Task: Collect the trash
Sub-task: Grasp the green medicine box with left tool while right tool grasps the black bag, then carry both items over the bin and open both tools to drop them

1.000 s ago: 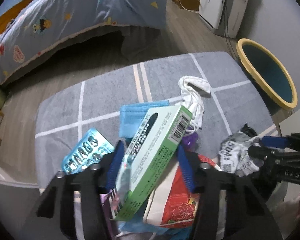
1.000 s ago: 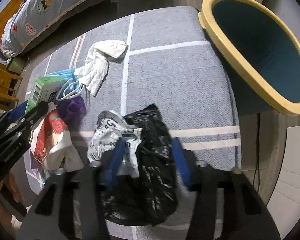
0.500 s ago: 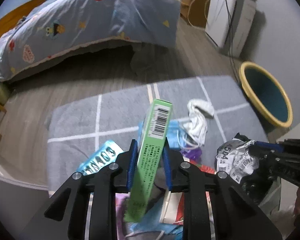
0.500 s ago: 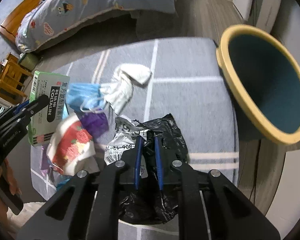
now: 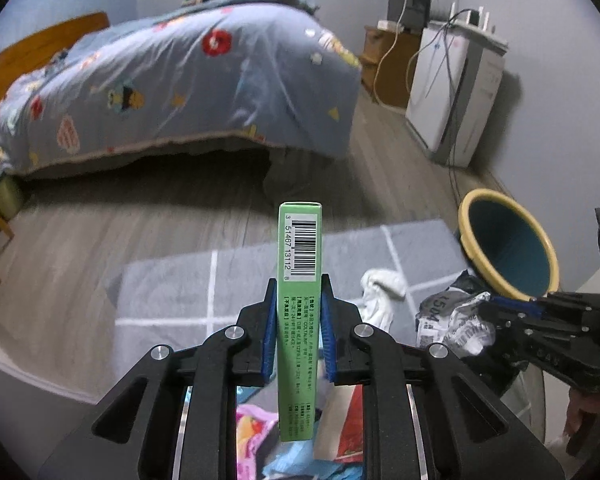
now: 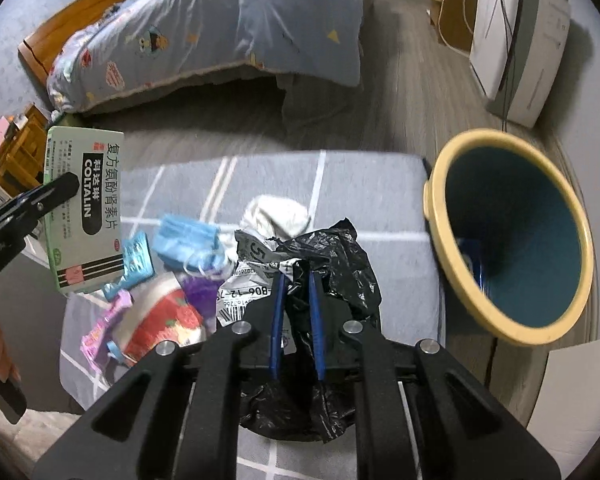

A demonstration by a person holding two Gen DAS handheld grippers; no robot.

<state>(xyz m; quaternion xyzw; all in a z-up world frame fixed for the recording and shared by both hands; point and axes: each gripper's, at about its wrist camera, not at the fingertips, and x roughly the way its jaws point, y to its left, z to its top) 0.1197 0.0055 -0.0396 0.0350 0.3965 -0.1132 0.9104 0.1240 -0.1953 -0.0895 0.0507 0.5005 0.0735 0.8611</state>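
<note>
Left gripper [image 5: 298, 334]: its blue pads are clamping the narrow sides of a green medicine box [image 5: 299, 320], which is standing upright between them, clear of the litter below.
Right gripper [image 6: 297, 322]: its pads are pinching a crumpled black plastic bag [image 6: 332, 264] with a white printed label [image 6: 246, 294] bunched against it.
Box writing: "COLTALIN" is reading in white on a black band, beside Chinese characters; a barcode is showing on the narrow side.
Rug [image 6: 376, 200]: grey with white lines, carrying a blue face mask [image 6: 188, 240], a white cloth [image 6: 276, 214] and a red-printed wrapper [image 6: 156, 324].
Bin [image 6: 508, 236]: yellow-rimmed, teal inside, lying just beside the rug's right edge, mouth facing the grippers.
</note>
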